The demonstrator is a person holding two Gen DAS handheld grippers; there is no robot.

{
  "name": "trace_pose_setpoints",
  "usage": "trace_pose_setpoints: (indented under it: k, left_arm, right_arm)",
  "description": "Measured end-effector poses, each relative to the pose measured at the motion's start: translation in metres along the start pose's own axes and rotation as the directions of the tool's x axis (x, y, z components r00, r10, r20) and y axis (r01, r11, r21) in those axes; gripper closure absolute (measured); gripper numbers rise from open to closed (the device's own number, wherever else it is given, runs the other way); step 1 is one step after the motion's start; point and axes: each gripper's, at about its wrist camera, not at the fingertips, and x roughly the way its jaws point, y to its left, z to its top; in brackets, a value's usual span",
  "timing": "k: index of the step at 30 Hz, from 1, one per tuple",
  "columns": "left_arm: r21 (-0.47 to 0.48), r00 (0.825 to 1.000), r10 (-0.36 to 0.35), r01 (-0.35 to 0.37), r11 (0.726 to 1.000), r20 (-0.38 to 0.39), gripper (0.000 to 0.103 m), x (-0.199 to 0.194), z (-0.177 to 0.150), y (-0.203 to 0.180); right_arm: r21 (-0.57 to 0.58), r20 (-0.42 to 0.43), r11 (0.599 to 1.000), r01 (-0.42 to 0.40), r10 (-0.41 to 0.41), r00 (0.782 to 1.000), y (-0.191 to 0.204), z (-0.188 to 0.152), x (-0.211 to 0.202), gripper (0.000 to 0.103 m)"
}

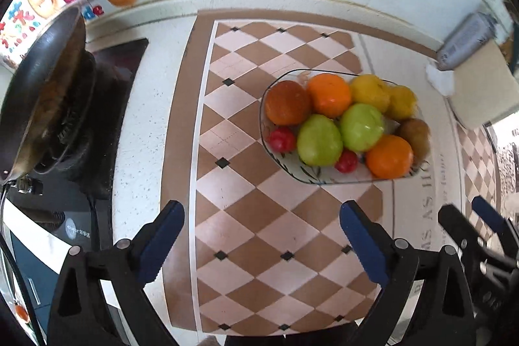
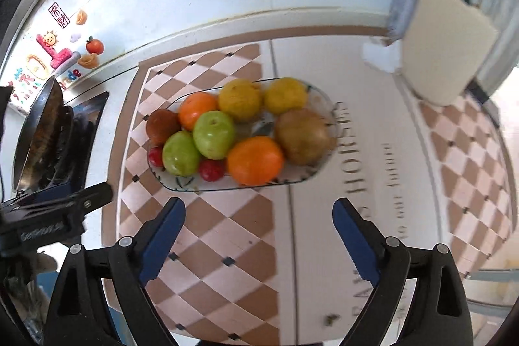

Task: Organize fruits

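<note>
Both my grippers hang empty above the counter, left gripper and right gripper each with jaws spread wide and nothing between them. The glass dish of fruit sits on the checkered mat, ahead of both, its long axis running left to right. My right gripper looks nearer; the orange lies closest.

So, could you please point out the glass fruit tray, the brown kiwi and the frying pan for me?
glass fruit tray (image 2: 181,185), right wrist view, on its bare near-left rim.
brown kiwi (image 2: 303,137), right wrist view, on the middle of its skin.
frying pan (image 1: 42,77), left wrist view, on its dark inner surface.
</note>
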Motion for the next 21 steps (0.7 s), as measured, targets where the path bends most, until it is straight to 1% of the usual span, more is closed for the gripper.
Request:
trace_pose_setpoints:
  k: [4, 9, 13, 17, 21]
  left_arm:
    - [0.022, 0.998, 0.014, -0.015, 1.000, 0.058, 0.005, -0.025, -0.018, -0.007]
    - [0.015, 0.992, 0.015, -0.017, 1.000, 0.122, 0.005, -0.057, -0.040, -0.014]
    - [0.011, 0.980, 0.036, -0.039, 0.999, 0.198, 0.005, -0.088, -0.059, -0.021]
    - [0.001, 0.965, 0.055, -0.057, 0.998, 0.256, 0.005, -0.115, -0.079, -0.025]
    - [-0.022, 0.954, 0.051, -0.046, 0.999, 0.297, 0.005, -0.145, -0.104, -0.027]
  right_arm:
    - [0.005, 0.027, 1.000, 0.022, -0.022, 0.999, -0.011, -0.014, -0.024, 0.005]
    - [-0.015, 0.069, 0.999, 0.033, -0.032, 0.997, -0.012, -0.032, -0.054, 0.005]
    - [-0.025, 0.124, 0.999, 0.032, -0.028, 0.992, -0.014, -0.046, -0.087, 0.005]
    - [-0.041, 0.176, 0.999, 0.028, -0.021, 0.984, -0.017, -0.060, -0.121, 0.004]
    - [-0.062, 0.222, 0.998, 0.019, -0.005, 0.975, -0.020, -0.077, -0.156, 0.004]
